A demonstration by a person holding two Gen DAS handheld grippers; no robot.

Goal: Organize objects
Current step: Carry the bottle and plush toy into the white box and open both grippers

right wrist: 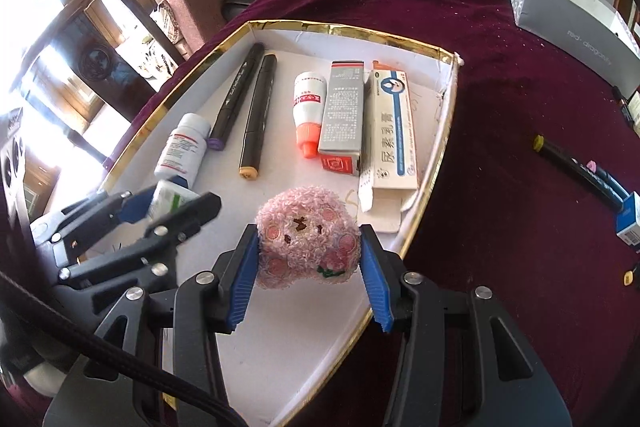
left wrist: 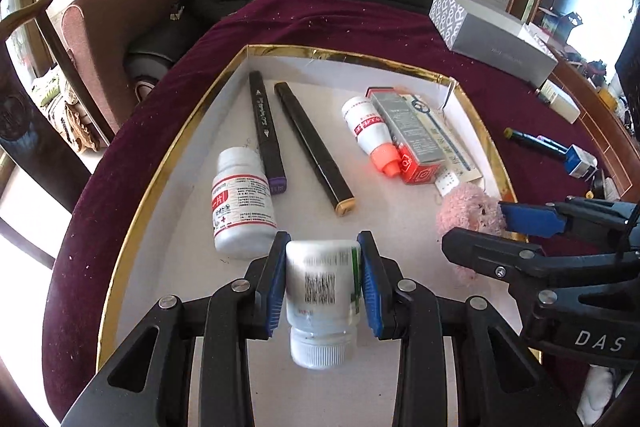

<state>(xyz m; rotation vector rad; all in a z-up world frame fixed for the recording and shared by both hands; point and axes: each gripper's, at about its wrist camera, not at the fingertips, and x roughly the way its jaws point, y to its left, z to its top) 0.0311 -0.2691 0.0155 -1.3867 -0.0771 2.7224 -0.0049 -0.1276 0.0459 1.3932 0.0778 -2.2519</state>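
Two placements are being run at once into the gold-rimmed tray (left wrist: pixel 172 147) on the maroon-covered bench (left wrist: pixel 360 23).

Left tongs (left wrist: pixel 323 283) are being held clamped on a small white pill bottle (left wrist: pixel 322 291), pads on its two sides. Right tongs (right wrist: pixel 310 269) are being held closed on the pink plush toy (right wrist: pixel 308 239), blue pads pressed into the fluff on both flanks. Both items are being carried over the near, bare end of the tray floor; whether either is touching it cannot be told.

Step in hand, as judged: set-down. To be done well:
- The bottle is being best brought down beside the red-label bottle (left wrist: pixel 242 203), parallel to it, so the row is kept.
- It should be released only once it is lying on the floor, since a round body is likely to roll.
- The plush is soft, so the tongs should be opened fully before being lifted, or fibres could be dragged.
- The two tongs are being worked close together; clearance between them should be watched.

Orientation: the held bottle's long axis is being kept along the tongs' line, cap toward the camera, base pointing toward the far end of the tray. That is roughly matching the two markers (left wrist: pixel 280 135) and the orange-capped tube (left wrist: pixel 370 133), whose long axes are also running near to far. The plush is near round, with no clear long axis; its face is being turned toward the right camera.
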